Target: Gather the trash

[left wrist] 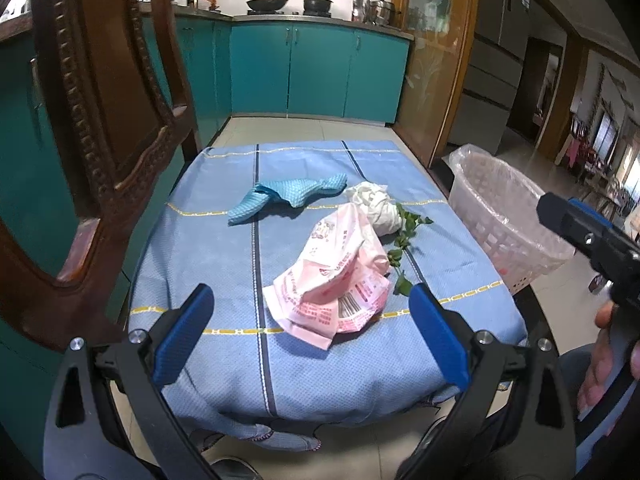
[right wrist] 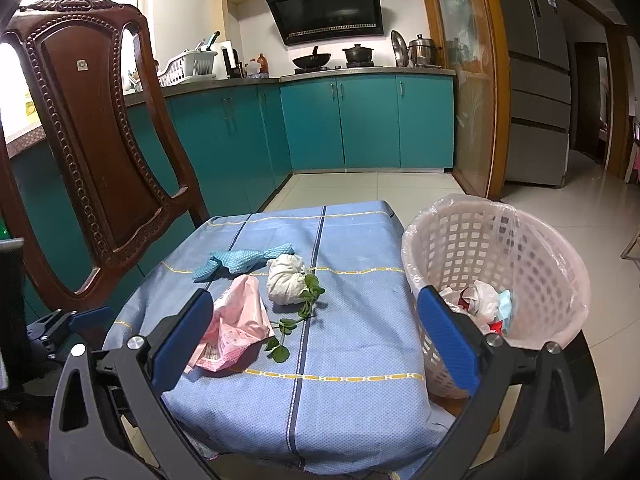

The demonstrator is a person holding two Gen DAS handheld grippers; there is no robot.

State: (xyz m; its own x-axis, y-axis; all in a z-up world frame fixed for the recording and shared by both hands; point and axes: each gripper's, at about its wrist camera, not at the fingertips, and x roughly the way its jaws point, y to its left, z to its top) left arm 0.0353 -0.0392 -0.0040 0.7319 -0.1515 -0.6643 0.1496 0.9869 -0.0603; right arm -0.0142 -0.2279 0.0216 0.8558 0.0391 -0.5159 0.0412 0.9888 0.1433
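A chair (right wrist: 96, 152) is seen at far left. On the tablecloth (right wrist: 352, 392) a blue rag (right wrist: 244, 262), a pink bag (right wrist: 236, 328), a white wad (right wrist: 286, 280) and a green sprig (right wrist: 298, 318) are laid close together. A lined basket (right wrist: 512, 248), holding trash, is placed just right. Left gripper (left wrist: 312, 324) and right gripper (right wrist: 316, 336) are held wide open, empty.

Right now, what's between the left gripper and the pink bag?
Nothing: only bare blue tablecloth lies between the open left gripper and the pink bag, just ahead of its fingertips. The left wrist view shows it.
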